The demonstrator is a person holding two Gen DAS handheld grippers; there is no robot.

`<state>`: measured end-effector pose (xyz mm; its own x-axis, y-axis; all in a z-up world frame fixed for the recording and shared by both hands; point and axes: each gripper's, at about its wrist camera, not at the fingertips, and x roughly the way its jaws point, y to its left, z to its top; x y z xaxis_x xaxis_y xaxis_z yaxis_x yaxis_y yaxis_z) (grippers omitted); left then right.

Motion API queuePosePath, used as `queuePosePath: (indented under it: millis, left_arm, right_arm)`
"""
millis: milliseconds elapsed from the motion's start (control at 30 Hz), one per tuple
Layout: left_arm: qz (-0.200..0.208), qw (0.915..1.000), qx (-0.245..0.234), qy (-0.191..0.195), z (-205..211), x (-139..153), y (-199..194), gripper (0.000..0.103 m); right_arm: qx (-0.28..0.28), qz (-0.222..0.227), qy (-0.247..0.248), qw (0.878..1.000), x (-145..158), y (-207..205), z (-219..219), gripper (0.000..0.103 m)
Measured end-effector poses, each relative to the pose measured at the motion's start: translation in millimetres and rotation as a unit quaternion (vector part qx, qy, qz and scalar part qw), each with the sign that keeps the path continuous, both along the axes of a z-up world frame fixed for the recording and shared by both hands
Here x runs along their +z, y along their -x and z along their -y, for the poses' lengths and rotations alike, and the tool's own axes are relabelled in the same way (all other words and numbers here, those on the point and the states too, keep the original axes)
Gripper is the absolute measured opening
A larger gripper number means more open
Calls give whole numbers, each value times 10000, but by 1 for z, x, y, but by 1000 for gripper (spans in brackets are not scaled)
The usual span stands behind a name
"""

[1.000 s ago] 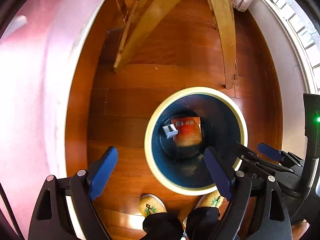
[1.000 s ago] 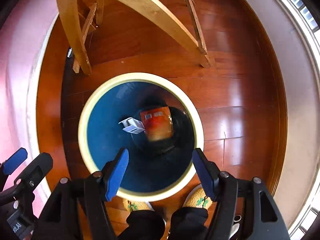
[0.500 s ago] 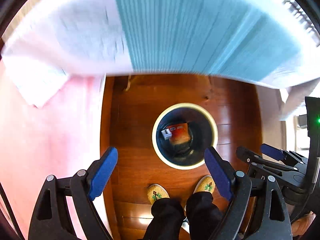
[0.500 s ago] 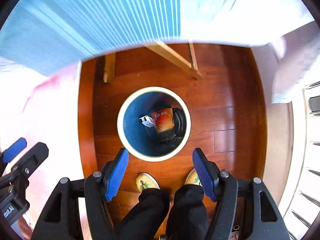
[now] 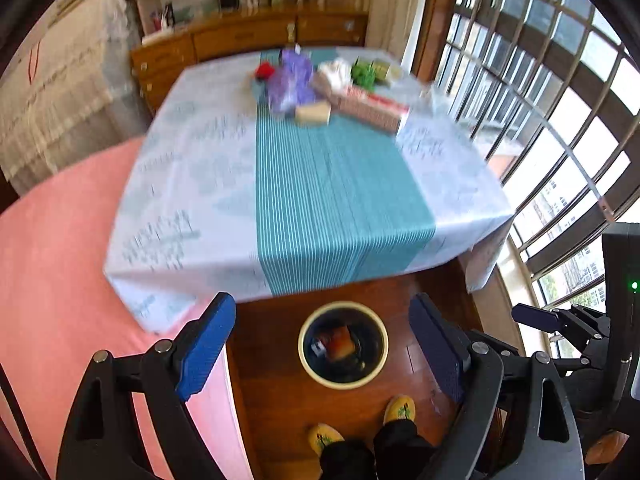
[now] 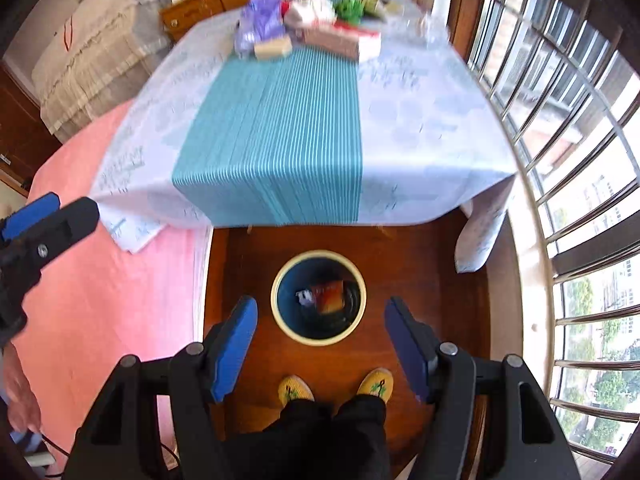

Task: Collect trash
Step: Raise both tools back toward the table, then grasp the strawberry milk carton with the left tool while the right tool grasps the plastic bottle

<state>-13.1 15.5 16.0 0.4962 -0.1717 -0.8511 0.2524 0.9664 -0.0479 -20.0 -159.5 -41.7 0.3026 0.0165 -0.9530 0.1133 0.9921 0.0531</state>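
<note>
A round bin (image 5: 343,377) with a cream rim stands on the wood floor in front of the table; it also shows in the right wrist view (image 6: 319,334). An orange packet (image 5: 340,341) and a small white box (image 6: 305,297) lie inside it. My left gripper (image 5: 324,350) is open and empty, held high above the bin. My right gripper (image 6: 320,346) is open and empty, also high above it. On the table's far end sit a purple bag (image 5: 290,80), a tan block (image 5: 314,113), a long red-and-white box (image 5: 368,106) and green crumpled paper (image 5: 364,72).
The table (image 5: 224,184) has a white cloth with a teal striped runner. A pink bed (image 5: 52,264) lies at the left, windows (image 5: 560,100) at the right, a wooden dresser (image 5: 240,36) behind. The person's slippered feet (image 6: 336,390) stand by the bin.
Both grippers have risen from close above the bin to well above table height. The table top with its items has come into view. Both stay open and empty.
</note>
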Motion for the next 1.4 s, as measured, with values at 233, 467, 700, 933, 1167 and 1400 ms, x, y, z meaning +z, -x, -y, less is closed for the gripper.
queuePosePath:
  millis: [233, 467, 700, 933, 1167, 1400]
  left_arm:
    - [679, 9972, -242, 216, -2, 75, -1, 87]
    - [1289, 9907, -402, 187, 5, 117, -13, 87]
    - [1663, 9852, -136, 394, 15, 149, -41, 87]
    - [1672, 9848, 164, 441, 49, 144, -99, 87]
    - [1217, 9891, 798, 247, 116, 109, -207, 87]
    - [5, 9879, 1514, 322, 166, 37, -295, 87]
  right_arm:
    - [-351, 853, 236, 9955, 70, -9, 17, 67]
    - [-358, 1557, 647, 9850, 124, -21, 24, 67]
    - [-395, 1948, 878, 9761, 149, -53, 48, 67]
    - [-82, 2114, 938, 9729, 148, -123, 92, 67]
    - [733, 1716, 486, 9812, 118, -235, 170, 60]
    - [1597, 804, -69, 9839, 72, -345, 243, 57]
